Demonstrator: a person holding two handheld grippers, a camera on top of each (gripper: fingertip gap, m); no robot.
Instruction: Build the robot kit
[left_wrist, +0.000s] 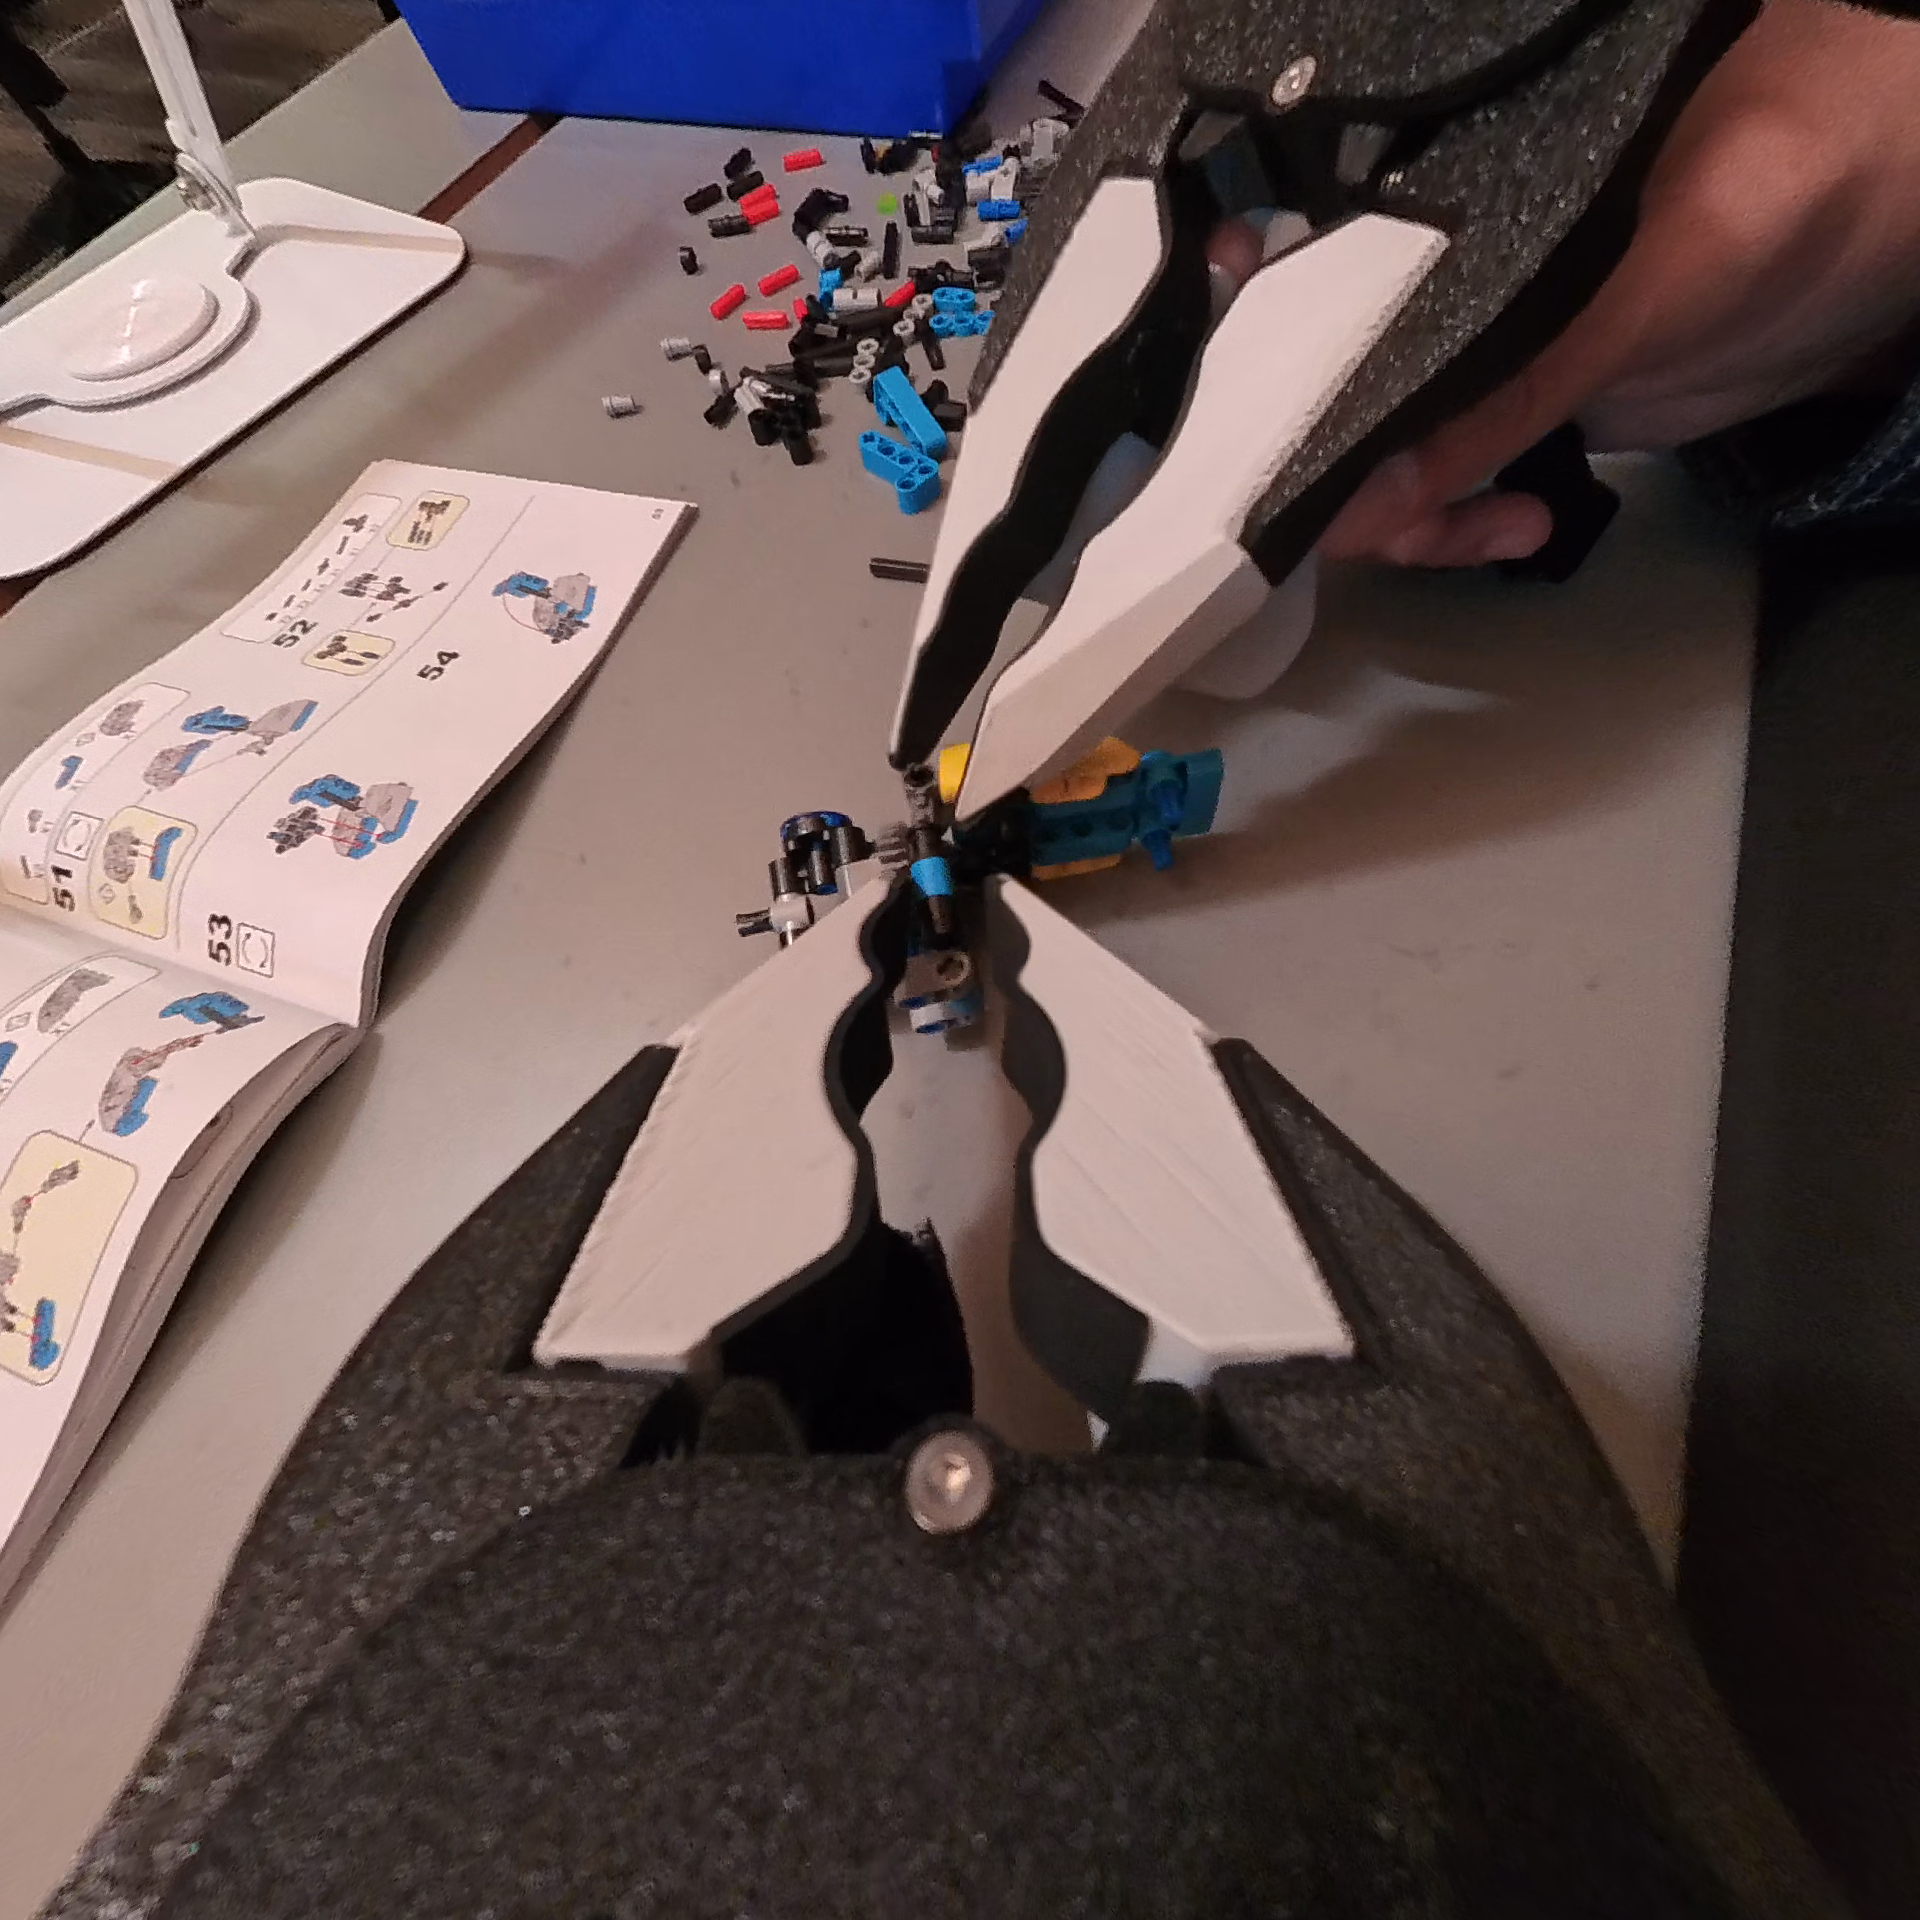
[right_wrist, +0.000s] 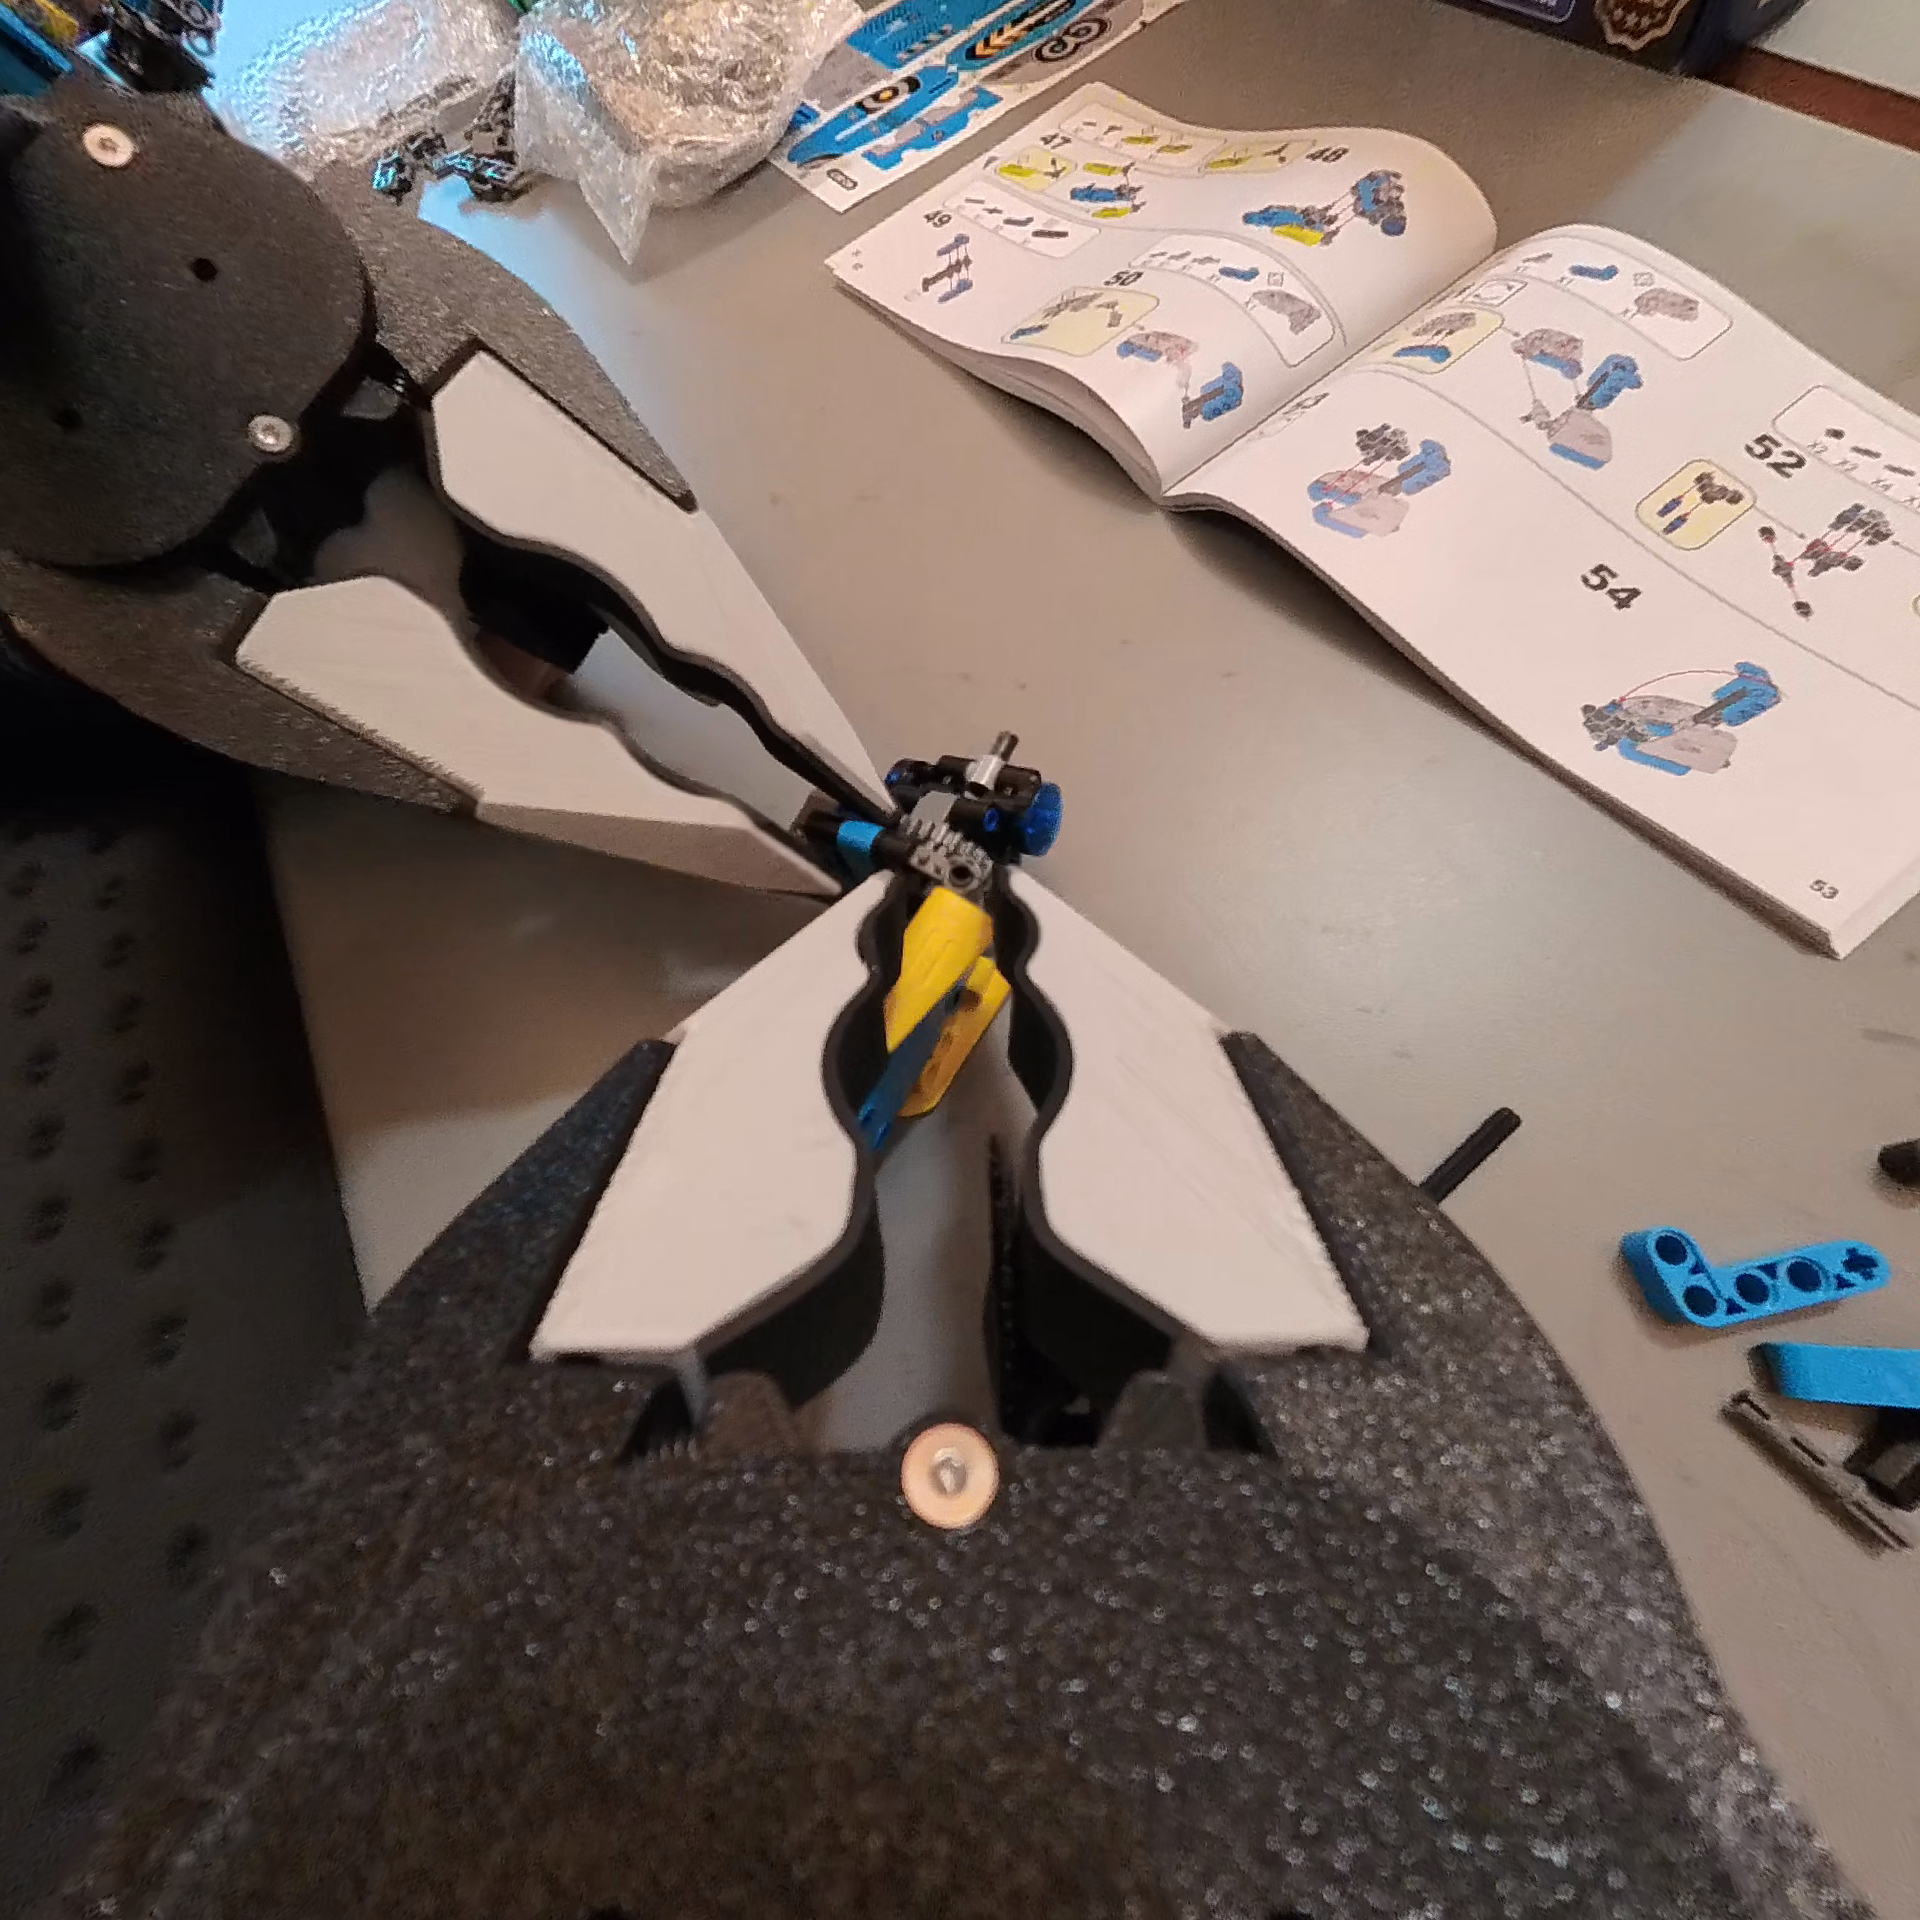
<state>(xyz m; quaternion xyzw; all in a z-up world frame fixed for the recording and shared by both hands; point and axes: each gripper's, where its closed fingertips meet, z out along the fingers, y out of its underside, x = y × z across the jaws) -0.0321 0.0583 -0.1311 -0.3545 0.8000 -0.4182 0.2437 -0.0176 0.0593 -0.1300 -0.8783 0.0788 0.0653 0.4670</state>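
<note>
Held just above the grey bench between two grippers: a small toy-brick assembly, black and grey with blue pins and a dark blue round knob. Pinched at its blue-and-grey end by the left gripper, fingers closed narrowly around that part. Gripped at the opposite end by the right gripper, fingers pressed in on a yellow piece with a blue beam beside it. Met nearly tip to tip over the assembly, both grippers, with a person's hand wrapped round the right one's handle. Lay open just left of the assembly in the left wrist view: an instruction booklet. Farther back, scattered loosely: a pile of small bricks in black, red, grey and blue, near a blue bin. Stood at the far left: a white lamp base. Seen beyond the booklet in the right wrist view: crumpled clear plastic bags and a sticker sheet.
</note>
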